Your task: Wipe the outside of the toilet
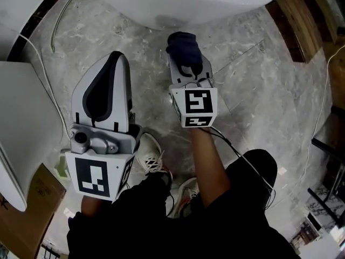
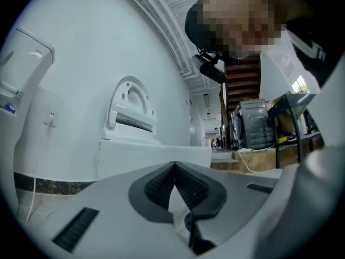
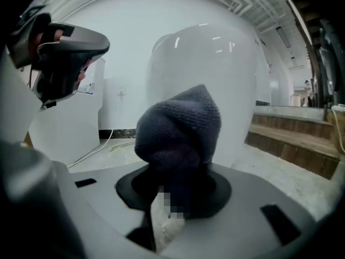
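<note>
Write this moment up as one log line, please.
right gripper: shut on dark blue knitted cloth | cloth: close to white ceramic toilet bowl, contact unclear | left gripper: shut, empty

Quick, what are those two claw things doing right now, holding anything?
Left gripper: closed, holding nothing.
Right gripper: closed on a dark blue cloth.

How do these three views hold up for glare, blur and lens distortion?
Head view: sharp and evenly lit, with the white toilet bright at the top. Left gripper view: heavy fisheye bending and dark corners, and the fingers are close and soft. Right gripper view: small highlights glint on the toilet, and the dark cloth still shows its knit.
</note>
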`<action>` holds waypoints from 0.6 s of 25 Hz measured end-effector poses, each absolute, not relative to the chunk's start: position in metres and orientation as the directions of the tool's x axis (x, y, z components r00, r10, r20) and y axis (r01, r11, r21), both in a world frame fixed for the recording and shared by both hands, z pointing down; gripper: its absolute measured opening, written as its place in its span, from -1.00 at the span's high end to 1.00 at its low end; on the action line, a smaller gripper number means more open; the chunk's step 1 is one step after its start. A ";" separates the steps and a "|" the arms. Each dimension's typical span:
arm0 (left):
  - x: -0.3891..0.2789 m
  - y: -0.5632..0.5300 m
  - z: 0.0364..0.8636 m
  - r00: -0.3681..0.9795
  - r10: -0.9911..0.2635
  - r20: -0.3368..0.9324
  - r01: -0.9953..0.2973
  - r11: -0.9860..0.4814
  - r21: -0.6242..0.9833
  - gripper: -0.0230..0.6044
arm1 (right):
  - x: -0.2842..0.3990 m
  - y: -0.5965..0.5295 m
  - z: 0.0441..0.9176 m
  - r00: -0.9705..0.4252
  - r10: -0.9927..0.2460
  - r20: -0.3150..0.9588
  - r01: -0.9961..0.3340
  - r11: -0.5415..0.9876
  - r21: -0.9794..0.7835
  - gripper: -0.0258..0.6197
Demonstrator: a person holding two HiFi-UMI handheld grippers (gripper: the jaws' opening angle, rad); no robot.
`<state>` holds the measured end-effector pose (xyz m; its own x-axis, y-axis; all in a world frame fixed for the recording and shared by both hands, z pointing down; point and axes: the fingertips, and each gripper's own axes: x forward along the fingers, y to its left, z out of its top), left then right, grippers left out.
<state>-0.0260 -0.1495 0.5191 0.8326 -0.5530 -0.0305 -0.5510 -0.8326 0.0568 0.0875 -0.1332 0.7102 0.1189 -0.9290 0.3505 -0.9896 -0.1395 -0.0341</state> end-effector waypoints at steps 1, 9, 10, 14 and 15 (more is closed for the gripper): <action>-0.023 -0.144 0.518 0.838 -0.545 -0.032 -0.543 -0.838 0.055 0.89 | 0.095 -0.128 0.706 0.134 -0.929 0.345 -0.988 -0.153 -0.030 0.57; -0.009 -0.122 0.505 0.855 -0.516 -0.050 -0.514 -0.857 0.043 0.89 | 0.130 -0.099 0.639 0.201 -0.957 0.207 -0.976 -0.214 -0.040 0.57; -0.007 -0.119 0.504 0.858 -0.511 -0.050 -0.510 -0.860 0.039 0.89 | 0.132 -0.097 0.625 0.205 -0.962 0.182 -0.976 -0.215 -0.037 0.57; -0.003 -0.115 0.501 0.861 -0.505 -0.055 -0.504 -0.863 0.040 0.89 | 0.134 -0.094 0.574 0.188 -0.977 0.103 -0.982 -0.190 -0.013 0.57; -0.002 -0.114 0.501 0.861 -0.505 -0.056 -0.503 -0.863 0.041 0.89 | 0.134 -0.094 0.564 0.182 -0.979 0.090 -0.983 -0.183 -0.004 0.57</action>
<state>-0.0021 -0.1142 0.5006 0.8614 -0.5049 -0.0558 -0.5032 -0.8632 0.0415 0.1337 -0.0937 0.5638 0.1821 -0.9792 0.0899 -0.9831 -0.1832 -0.0038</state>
